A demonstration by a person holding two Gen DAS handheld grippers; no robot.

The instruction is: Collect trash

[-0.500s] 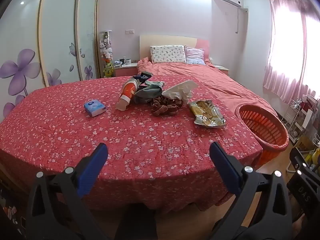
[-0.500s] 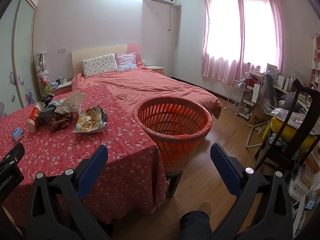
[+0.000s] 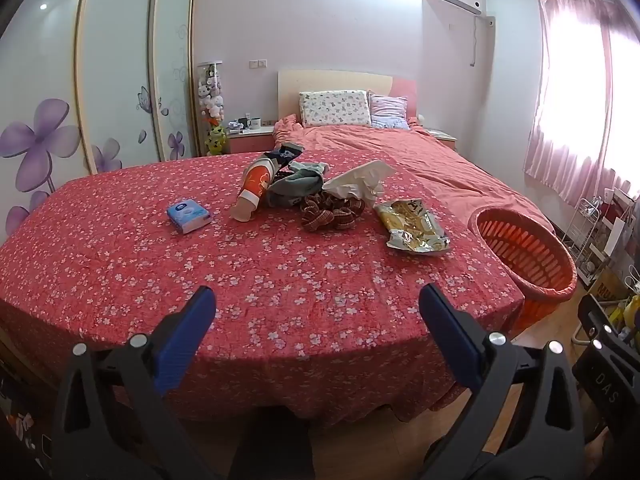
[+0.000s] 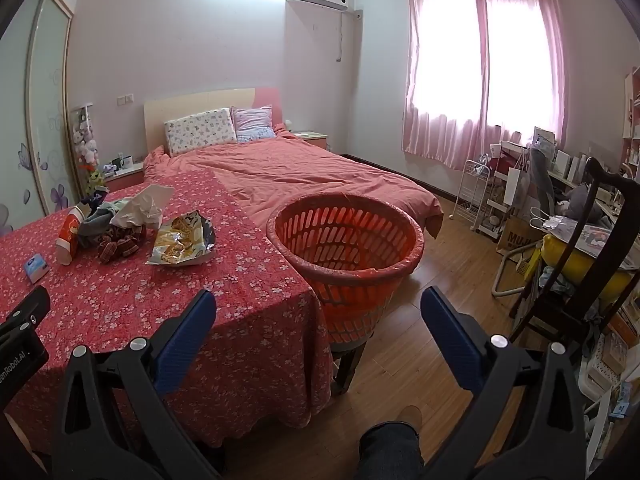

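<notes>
Both grippers are hanging over the near edge of the red-clothed surface (image 3: 280,280), fingers spread wide, holding nothing: left gripper (image 3: 318,300), right gripper (image 4: 319,302). Trash is lying mid-surface: snack wrapper (image 3: 412,226), crumpled tissue (image 3: 356,182), paper cup (image 3: 254,190). Orange basket (image 4: 348,268) is standing just beside the surface's right edge.

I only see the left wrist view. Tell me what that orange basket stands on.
Observer: The orange basket sits on a dark stool, beside the corner of the table.
Operator: Report the right gripper.
Observer: The right gripper is open and empty; it hovers in front of the basket.
Operator: Check the floor near the stool.
Observer: A person's leg and tan shoe stand on the wooden floor just in front of the stool.
</notes>
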